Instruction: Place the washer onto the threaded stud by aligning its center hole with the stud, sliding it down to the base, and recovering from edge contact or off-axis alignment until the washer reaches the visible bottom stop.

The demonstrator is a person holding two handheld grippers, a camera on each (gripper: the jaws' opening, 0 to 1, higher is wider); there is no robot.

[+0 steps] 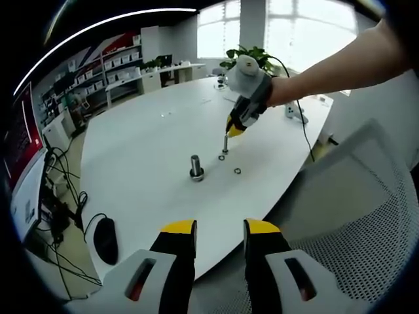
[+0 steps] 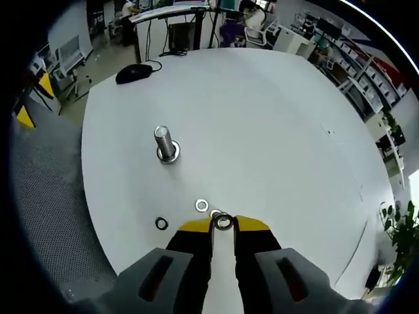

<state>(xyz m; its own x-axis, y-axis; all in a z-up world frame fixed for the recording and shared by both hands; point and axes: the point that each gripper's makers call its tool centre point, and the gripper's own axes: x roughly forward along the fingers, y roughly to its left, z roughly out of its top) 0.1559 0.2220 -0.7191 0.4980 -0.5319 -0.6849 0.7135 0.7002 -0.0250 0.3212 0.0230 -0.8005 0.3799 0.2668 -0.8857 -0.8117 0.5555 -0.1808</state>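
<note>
On the white table [image 2: 275, 118] a threaded stud [image 2: 164, 142] stands upright on its wide base, long axis vertical and free end pointing straight up; in the left gripper view the same stud [image 1: 196, 166] stands near the middle of the table [image 1: 137, 150], bare along its visible length.

The right gripper [image 2: 223, 224] has its yellow-tipped fingers [image 2: 193, 226] drawn close together, pinching a washer [image 2: 223, 222] between the tips. The washer's face is towards the camera, so its centre hole shows as a dark round spot. It is held low over the table, well apart from the stud (nowhere near the stud's axis). From the left gripper view, that right gripper [image 1: 230, 133], in a person's hand [image 1: 252, 88], points down at the table just right of the stud, with something thin hanging below its tips; its detail is too small to read there.

Loose washers lie flat on the table: a pale washer [image 2: 201, 206] just ahead of the right fingers and a dark washer [image 2: 161, 224] off to their left. A dark ring [image 1: 237, 171] lies right of the stud in the left gripper view.

The left gripper [image 1: 219, 239] is held back off the table edge, its fingers [image 1: 178, 243] apart with nothing between them. A black computer mouse [image 1: 105, 239] rests near the table's edge, and a mesh chair back [image 1: 366, 216] stands to the right.
</note>
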